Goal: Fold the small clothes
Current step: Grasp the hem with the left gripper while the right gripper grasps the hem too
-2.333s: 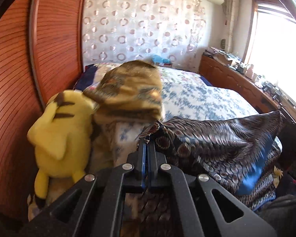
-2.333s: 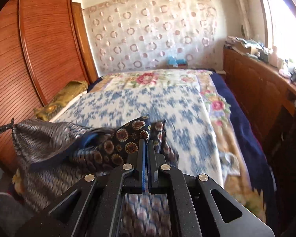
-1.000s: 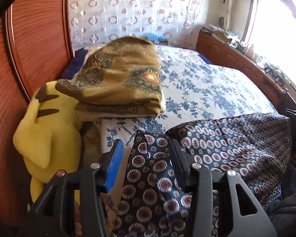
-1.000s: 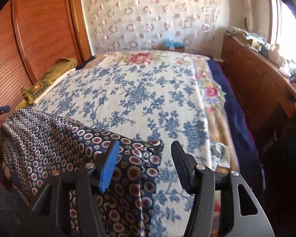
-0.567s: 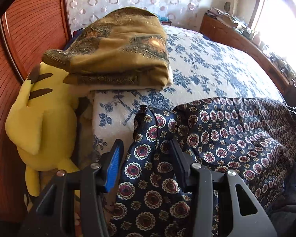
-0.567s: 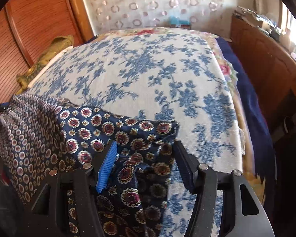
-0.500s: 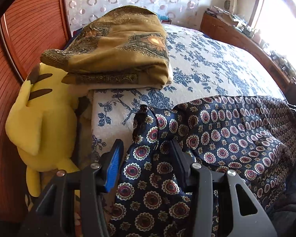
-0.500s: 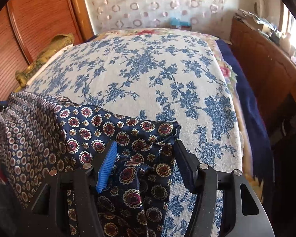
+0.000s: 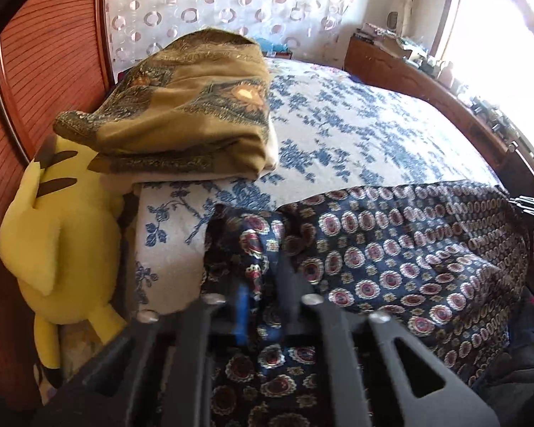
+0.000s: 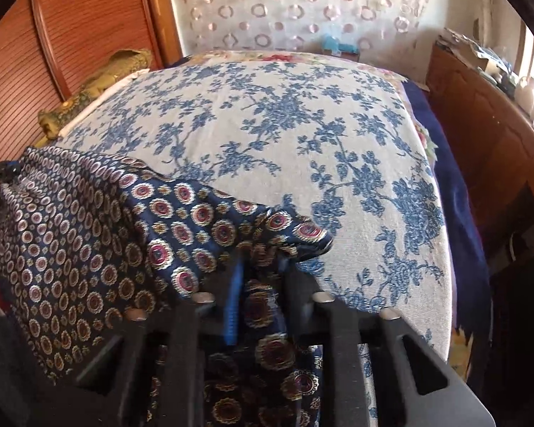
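The navy cloth (image 9: 391, 245), printed with red and gold medallions, lies spread along the near edge of the bed (image 10: 302, 124) and hangs over its side. Left tongs (image 9: 263, 284): the log-settled picture is jaws drawn in tight, and the cloth's left corner is bunched up between them, so they are clamped on the cloth. Right tongs (image 10: 258, 281): jaws closing at this moment, blurred, with the cloth's right corner (image 10: 302, 235) gathered between them and the pads already pressing on the fabric. Each tongs shows at the far edge of the other's view, one at either end of the cloth. On the bed's left side a folded olive shawl (image 9: 181, 110) sits on a pale folded layer, and a yellow plush toy (image 9: 57, 235) leans between the bed and the ribbed wooden wardrobe (image 9: 46, 53). A long wooden sideboard (image 10: 487, 131) runs along the right under the window, cluttered on top; what is there is too small to tell. No containers to report, and no writing is legible anywhere.
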Demonstrator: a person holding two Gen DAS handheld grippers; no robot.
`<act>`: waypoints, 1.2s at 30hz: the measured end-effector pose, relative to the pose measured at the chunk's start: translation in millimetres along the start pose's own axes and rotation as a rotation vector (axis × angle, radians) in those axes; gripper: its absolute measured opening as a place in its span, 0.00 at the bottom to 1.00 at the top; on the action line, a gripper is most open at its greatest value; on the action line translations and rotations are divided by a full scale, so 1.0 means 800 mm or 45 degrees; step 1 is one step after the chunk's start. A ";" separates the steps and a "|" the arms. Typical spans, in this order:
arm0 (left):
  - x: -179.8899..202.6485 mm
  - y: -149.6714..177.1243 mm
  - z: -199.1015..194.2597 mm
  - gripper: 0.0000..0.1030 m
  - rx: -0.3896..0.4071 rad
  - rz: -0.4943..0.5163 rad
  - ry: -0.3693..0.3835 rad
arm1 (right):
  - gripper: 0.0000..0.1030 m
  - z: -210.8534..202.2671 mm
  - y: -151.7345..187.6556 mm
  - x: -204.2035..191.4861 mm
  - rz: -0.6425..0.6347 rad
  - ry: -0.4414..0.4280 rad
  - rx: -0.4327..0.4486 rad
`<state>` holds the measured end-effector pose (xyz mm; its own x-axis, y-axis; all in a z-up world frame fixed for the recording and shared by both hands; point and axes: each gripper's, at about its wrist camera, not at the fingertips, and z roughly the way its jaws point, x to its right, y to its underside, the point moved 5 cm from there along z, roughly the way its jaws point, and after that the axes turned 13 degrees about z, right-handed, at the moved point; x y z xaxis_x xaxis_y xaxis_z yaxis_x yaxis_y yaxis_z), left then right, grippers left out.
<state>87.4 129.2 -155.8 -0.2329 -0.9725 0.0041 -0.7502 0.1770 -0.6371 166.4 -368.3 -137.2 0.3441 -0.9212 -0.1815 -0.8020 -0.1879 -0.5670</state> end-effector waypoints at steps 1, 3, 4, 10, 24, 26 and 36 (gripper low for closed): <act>0.001 -0.002 -0.004 0.04 0.019 -0.007 -0.002 | 0.06 -0.002 0.000 -0.002 -0.004 0.004 0.009; 0.004 -0.006 -0.020 0.02 0.079 -0.023 0.019 | 0.05 -0.010 0.000 -0.007 -0.008 0.003 0.046; 0.008 -0.008 -0.033 0.01 0.125 -0.023 0.024 | 0.05 -0.019 -0.002 -0.009 0.003 0.001 0.077; 0.023 -0.040 -0.108 0.00 0.338 -0.029 0.013 | 0.04 -0.093 -0.027 -0.023 0.035 -0.045 0.295; 0.003 -0.208 -0.181 0.00 0.568 0.097 -0.047 | 0.03 -0.238 -0.188 -0.049 -0.116 0.039 0.642; -0.008 -0.237 -0.172 0.00 0.570 0.105 -0.091 | 0.03 -0.240 -0.219 -0.043 -0.122 0.082 0.662; -0.057 -0.296 -0.013 0.05 0.357 0.027 -0.158 | 0.15 -0.072 -0.323 0.048 0.179 0.286 0.465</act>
<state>269.2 133.3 2.7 -0.1563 -0.9832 -0.0948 -0.5417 0.1655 -0.8241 358.6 -375.0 48.9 0.0975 -0.9879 -0.1208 -0.5944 0.0396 -0.8032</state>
